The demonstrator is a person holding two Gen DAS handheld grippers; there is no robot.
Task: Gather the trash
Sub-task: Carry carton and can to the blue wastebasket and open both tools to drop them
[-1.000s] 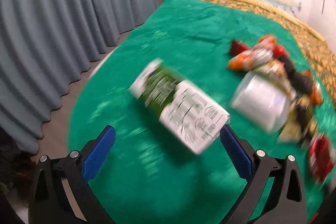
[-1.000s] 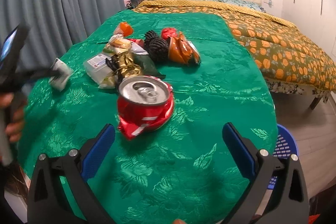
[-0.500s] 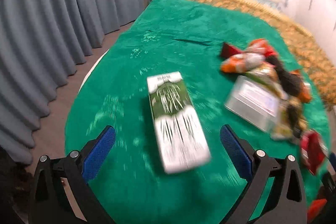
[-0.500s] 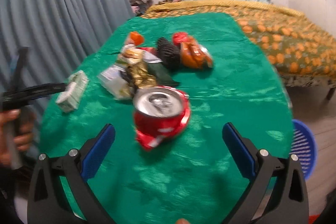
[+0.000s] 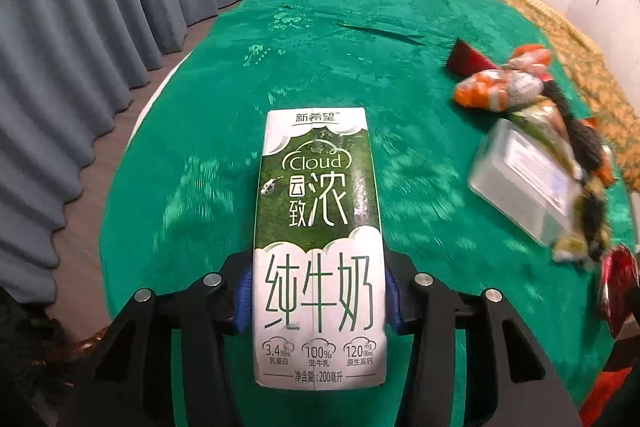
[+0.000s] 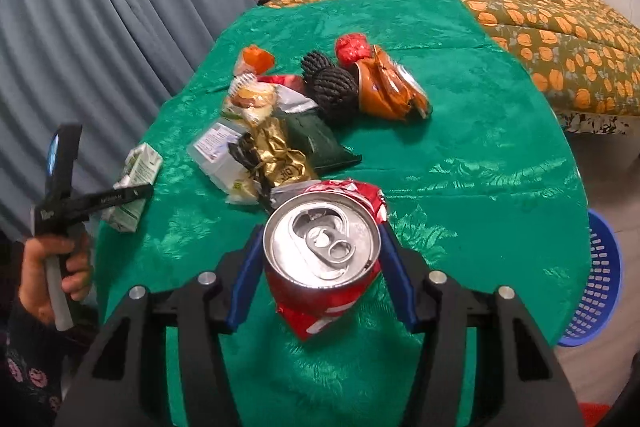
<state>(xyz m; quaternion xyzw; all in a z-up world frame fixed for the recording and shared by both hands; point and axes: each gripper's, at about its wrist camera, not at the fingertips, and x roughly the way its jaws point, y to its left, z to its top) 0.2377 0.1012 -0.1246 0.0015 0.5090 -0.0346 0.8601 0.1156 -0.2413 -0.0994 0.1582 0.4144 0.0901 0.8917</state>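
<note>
A green and white milk carton (image 5: 316,211) lies flat on the green tablecloth (image 5: 352,39). My left gripper (image 5: 318,291) is closing its jaws on the carton's near end, and the blue pads (image 5: 244,295) touch both sides. A crushed red drinks can (image 6: 320,247) stands top up between the fingers of my right gripper (image 6: 320,267). Its jaws are closing too, with the blue pads (image 6: 244,279) against the can's sides. In the right wrist view, the left gripper (image 6: 120,193) and the carton (image 6: 136,179) appear at the table's left edge, held by a hand (image 6: 52,275).
A heap of wrappers (image 6: 280,155), a clear plastic box (image 5: 524,179), black knitted balls (image 6: 332,87) and an orange packet (image 6: 384,87) lies mid-table. A blue basket (image 6: 596,279) stands on the floor to the right. Grey curtains (image 6: 100,7) hang on the left, and a bed (image 6: 540,23) is behind.
Both grippers went from wide open to closed around their objects. The carton now lies lengthwise between the left fingers, and the can has come between the right ones.
</note>
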